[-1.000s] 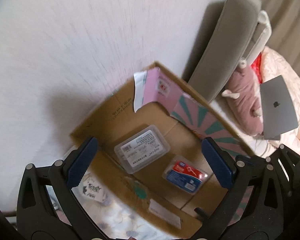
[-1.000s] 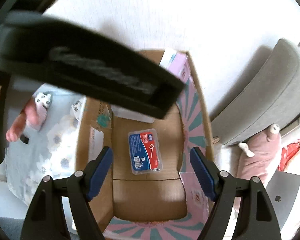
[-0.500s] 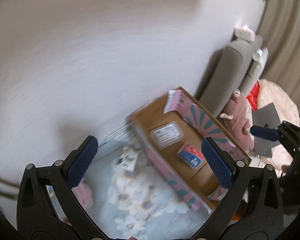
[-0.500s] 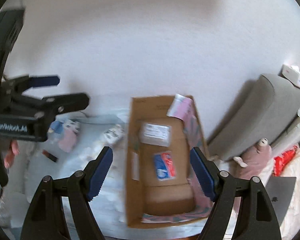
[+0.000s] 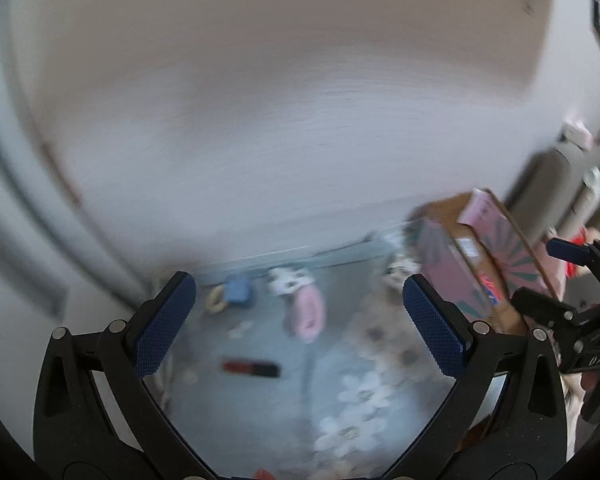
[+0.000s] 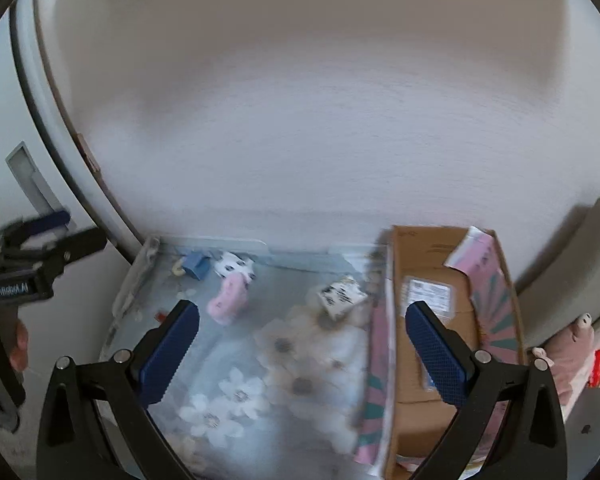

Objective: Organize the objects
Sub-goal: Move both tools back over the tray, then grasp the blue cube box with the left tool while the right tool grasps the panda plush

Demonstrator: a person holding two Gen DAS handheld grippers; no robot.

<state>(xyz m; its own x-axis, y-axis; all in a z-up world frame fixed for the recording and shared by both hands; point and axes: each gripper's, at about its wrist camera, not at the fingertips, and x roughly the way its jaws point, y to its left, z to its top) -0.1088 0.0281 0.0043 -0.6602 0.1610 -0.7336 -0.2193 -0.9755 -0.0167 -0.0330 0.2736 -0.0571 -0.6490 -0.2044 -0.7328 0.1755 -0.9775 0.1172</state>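
Observation:
My left gripper point(image 5: 300, 328) is open and empty above a floral mat point(image 5: 352, 396). Under it lie a pink item point(image 5: 306, 312), a blue item point(image 5: 236, 292), a white patterned item point(image 5: 288, 280) and a red-and-black stick point(image 5: 252, 367). My right gripper point(image 6: 302, 352) hangs over the mat point(image 6: 236, 392) beside an open cardboard box point(image 6: 432, 240); its jaws are opening with nothing between them. The box holds a clear plastic case point(image 6: 428, 292). A black-and-white cube point(image 6: 340, 296) and the pink item point(image 6: 228, 298) lie on the mat. The left wrist view is blurred.
A pale wall point(image 6: 300, 140) rises right behind the mat and box. A grey cushion point(image 6: 572, 272), a pink plush point(image 6: 572, 344) and a laptop point(image 6: 592, 432) lie to the right. A white door frame point(image 6: 32, 80) stands at left.
Both grippers have drawn back and up from the box and swung left over the mat. The left one went farthest, so the box now sits at its right edge. Nothing was picked up.

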